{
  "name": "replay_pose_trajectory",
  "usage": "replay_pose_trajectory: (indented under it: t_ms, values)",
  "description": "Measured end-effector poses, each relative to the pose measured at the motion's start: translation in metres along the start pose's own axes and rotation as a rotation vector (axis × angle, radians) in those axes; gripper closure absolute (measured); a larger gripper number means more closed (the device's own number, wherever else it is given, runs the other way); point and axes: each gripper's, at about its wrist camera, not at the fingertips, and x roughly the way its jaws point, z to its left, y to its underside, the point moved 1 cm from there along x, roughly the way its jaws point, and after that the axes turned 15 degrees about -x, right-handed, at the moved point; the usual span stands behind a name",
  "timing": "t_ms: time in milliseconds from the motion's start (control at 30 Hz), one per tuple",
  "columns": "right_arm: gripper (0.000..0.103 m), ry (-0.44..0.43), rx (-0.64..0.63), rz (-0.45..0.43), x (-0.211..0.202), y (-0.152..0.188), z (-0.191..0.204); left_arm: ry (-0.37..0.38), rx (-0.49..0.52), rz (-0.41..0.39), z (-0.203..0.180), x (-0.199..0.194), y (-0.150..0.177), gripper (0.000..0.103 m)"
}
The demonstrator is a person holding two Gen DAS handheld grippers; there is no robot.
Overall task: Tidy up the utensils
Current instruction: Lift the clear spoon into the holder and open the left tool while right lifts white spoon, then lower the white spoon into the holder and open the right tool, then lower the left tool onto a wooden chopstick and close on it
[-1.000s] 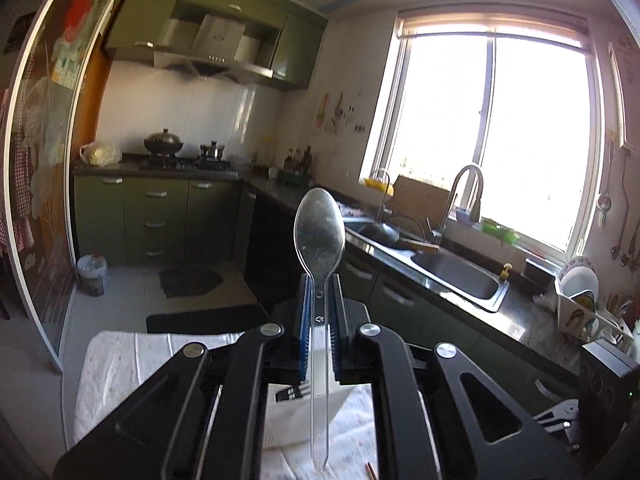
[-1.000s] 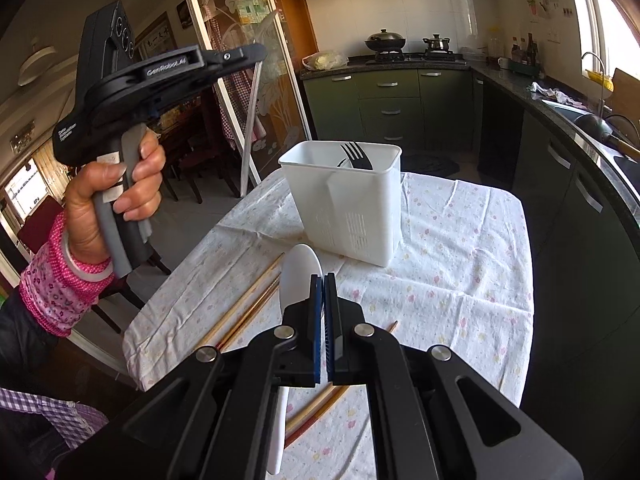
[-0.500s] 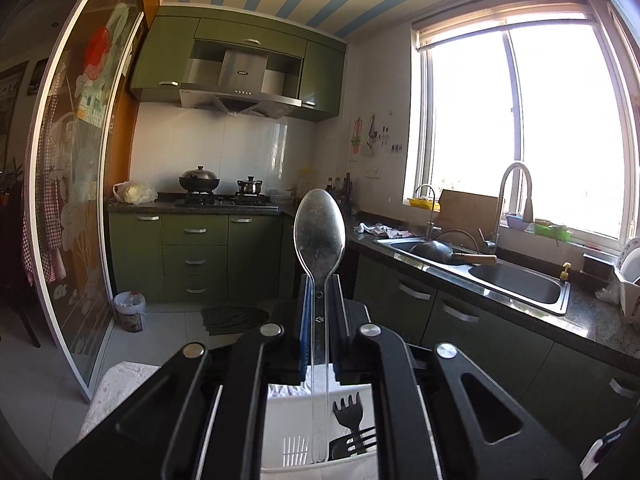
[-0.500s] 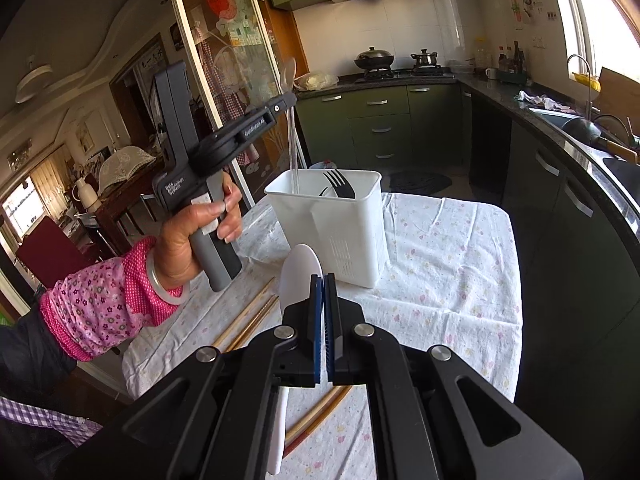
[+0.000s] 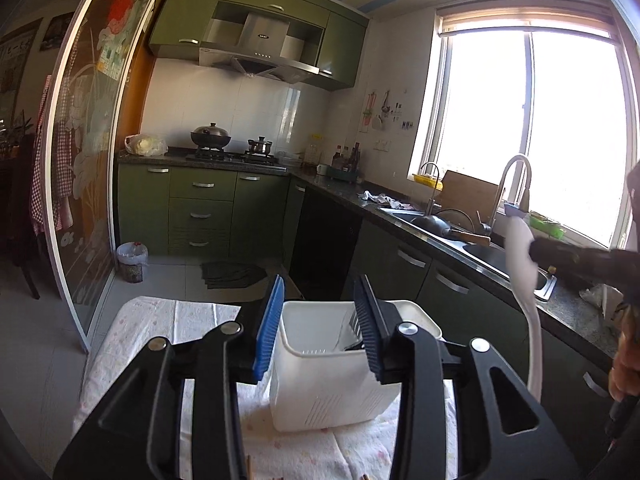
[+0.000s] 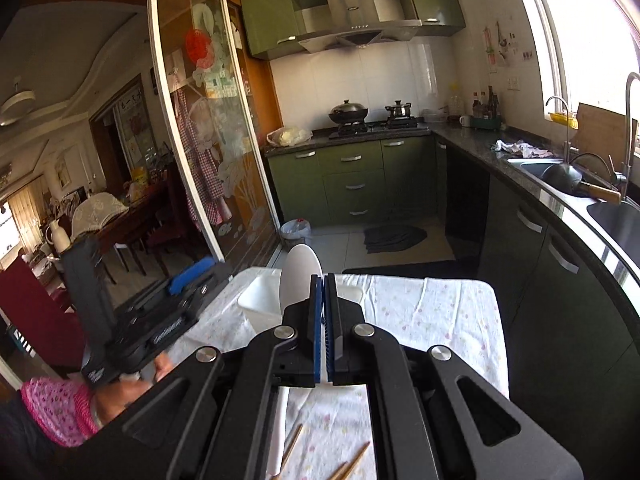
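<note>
My left gripper (image 5: pixel 319 285) hangs just above the white utensil caddy (image 5: pixel 312 396), its jaws opening with nothing between the blue pads. Fork tines (image 5: pixel 353 322) show inside the caddy; the clear spoon is not visible. My right gripper (image 6: pixel 324 279) is shut on a white spoon (image 6: pixel 300 276), bowl up and handle hanging below the fingers. In the left wrist view that white spoon (image 5: pixel 520 258) is raised to the right of the caddy, held by the right gripper (image 5: pixel 538 249). From the right wrist view the left gripper (image 6: pixel 194 285) is left of the caddy (image 6: pixel 256 300).
The caddy stands on a table with a flowered cloth (image 6: pixel 432 312). Wooden chopsticks (image 6: pixel 294 444) lie on the cloth near me. A dark counter with a sink (image 5: pixel 472 252) runs along the right. A glass sliding door (image 6: pixel 208 152) is at the left.
The left gripper sank toward the caddy and opened; the clear spoon it held is gone from its jaws. The right gripper rose with the white spoon and moved nearer the caddy.
</note>
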Motion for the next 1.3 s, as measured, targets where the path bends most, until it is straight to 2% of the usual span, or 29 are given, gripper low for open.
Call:
replay_pose_trajectory:
  t_ms: [133, 200, 333, 433, 500, 600, 700, 833, 967, 1100, 1300]
  values:
    - [0.101, 0.129, 0.007, -0.119, 0.026, -0.03, -0.005, -0.002, 0.019, 0.018, 0.013, -0.031, 0.01, 0.066]
    - [0.101, 0.183, 0.009, -0.152, 0.043, -0.04, -0.006, -0.005, 0.032, 0.027, 0.018, -0.043, 0.013, 0.066]
    - [0.101, 0.285, -0.032, -0.161, 0.077, -0.041, 0.0, -0.028, 0.039, 0.06, 0.029, -0.056, 0.015, 0.065]
    - [0.101, 0.315, -0.075, -0.124, 0.097, -0.026, 0.009, -0.044, 0.032, 0.098, 0.035, -0.058, 0.016, 0.065]
    - [0.101, 0.314, -0.088, -0.095, 0.106, -0.013, 0.012, -0.058, 0.04, 0.133, 0.037, -0.057, 0.018, 0.065]
    - [0.099, 0.309, -0.102, -0.065, 0.107, 0.006, 0.018, -0.086, 0.039, 0.226, 0.041, -0.049, 0.026, 0.062]
    - [0.062, 0.306, -0.107, -0.063, 0.096, 0.019, 0.02, -0.119, 0.007, 0.357, 0.048, -0.038, 0.037, 0.06]
    - [0.061, 0.301, -0.108, -0.077, 0.064, 0.028, 0.021, -0.188, -0.029, 0.555, 0.065, -0.02, 0.065, 0.06]
    - [0.061, 0.266, -0.111, -0.045, 0.029, 0.039, 0.022, -0.253, -0.051, 0.731, 0.08, -0.002, 0.095, 0.061]
    - [0.061, 0.207, -0.135, 0.079, 0.007, 0.06, 0.028, -0.297, -0.032, 0.792, 0.08, 0.009, 0.106, 0.061]
    - [0.061, 0.1, -0.158, 0.302, -0.003, 0.106, 0.036, -0.344, -0.02, 0.845, 0.076, 0.026, 0.114, 0.062]
